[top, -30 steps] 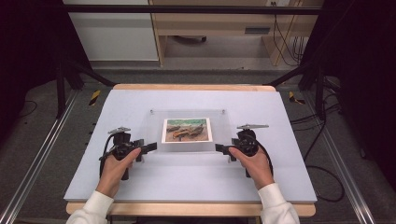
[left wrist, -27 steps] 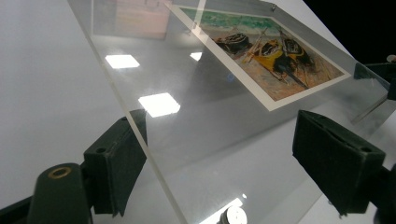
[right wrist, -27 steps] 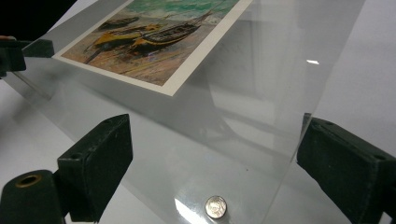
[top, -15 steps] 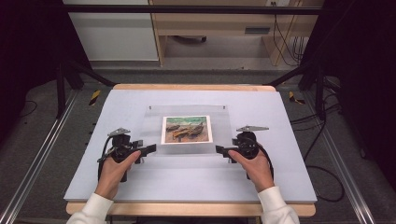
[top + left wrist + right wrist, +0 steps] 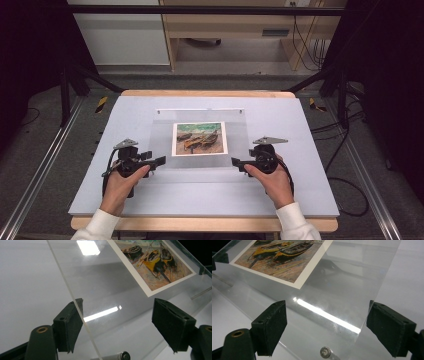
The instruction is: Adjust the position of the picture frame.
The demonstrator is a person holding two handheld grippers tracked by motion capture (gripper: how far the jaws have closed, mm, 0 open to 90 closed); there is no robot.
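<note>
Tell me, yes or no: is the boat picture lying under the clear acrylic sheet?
Yes. In the high view the boat picture sits within the outline of the clear acrylic sheet, seen through it on the table.

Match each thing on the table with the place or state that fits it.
Things:
1. clear sheet
2. boat picture
3. left claw
4. right claw

Places or states:
A. at the sheet's near right corner
B. lies flat on the pale table top
C. at the sheet's near left corner, one pad against its edge
D. in the middle of the sheet

Pairs: 1-B, 2-D, 3-C, 4-A
</note>
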